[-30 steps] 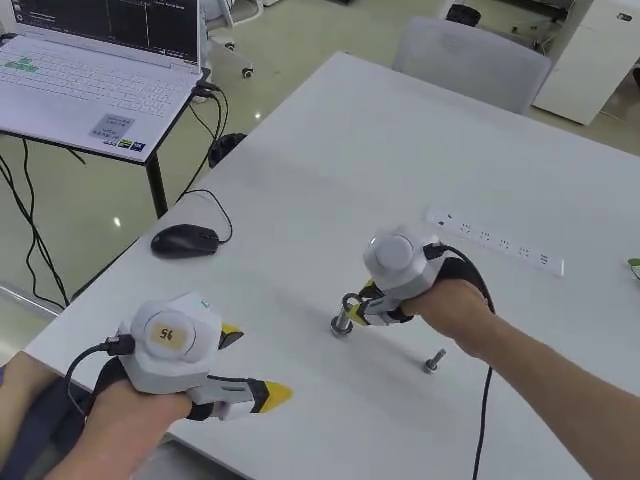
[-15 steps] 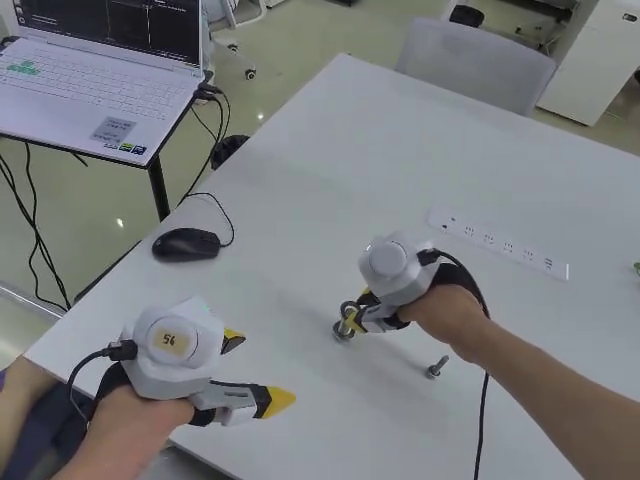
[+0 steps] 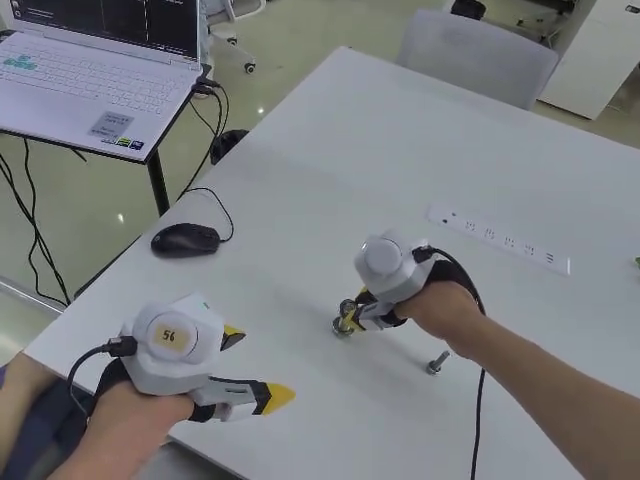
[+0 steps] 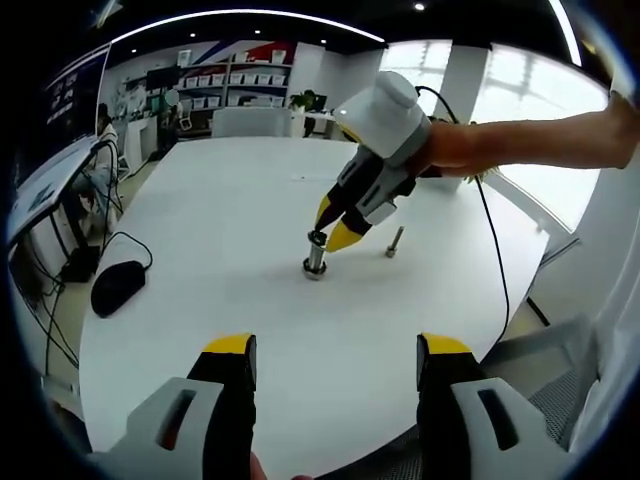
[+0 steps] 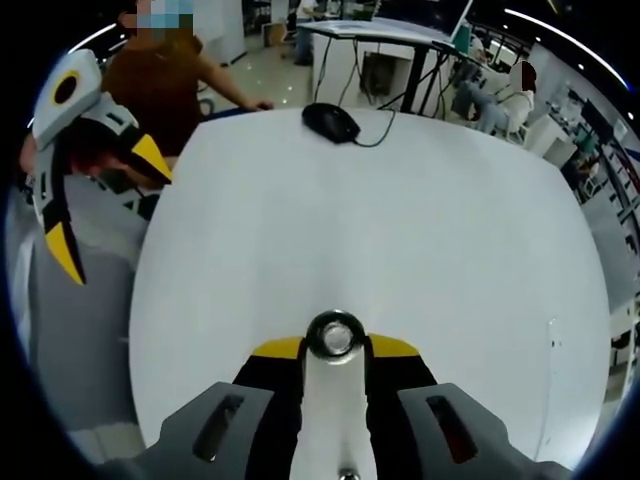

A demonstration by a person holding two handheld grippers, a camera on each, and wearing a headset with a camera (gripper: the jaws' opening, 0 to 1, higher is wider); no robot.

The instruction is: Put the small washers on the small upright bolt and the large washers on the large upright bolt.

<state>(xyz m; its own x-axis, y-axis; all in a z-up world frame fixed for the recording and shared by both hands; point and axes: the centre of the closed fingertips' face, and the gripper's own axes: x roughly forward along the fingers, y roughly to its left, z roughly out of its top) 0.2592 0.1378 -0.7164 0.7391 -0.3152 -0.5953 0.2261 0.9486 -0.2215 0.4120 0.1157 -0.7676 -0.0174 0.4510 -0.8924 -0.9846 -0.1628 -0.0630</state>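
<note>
1. Left gripper [image 3: 253,366], lower left, is hanging wide open, holding nothing.
2. Small bolt [image 3: 436,362], lower right, is standing clear; a careless wrist risks toppling it.
3. Right gripper [image 3: 351,314], centre, is pinching a washer [image 5: 335,335] over the big bolt [image 4: 315,258]; releasing off-centre risks it rolling away.

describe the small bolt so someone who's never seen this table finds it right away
On the white table, find the right claw holding a washer at the large bolt. The small bolt stands alone close by, thinner and shorter, nothing touching it.
</note>
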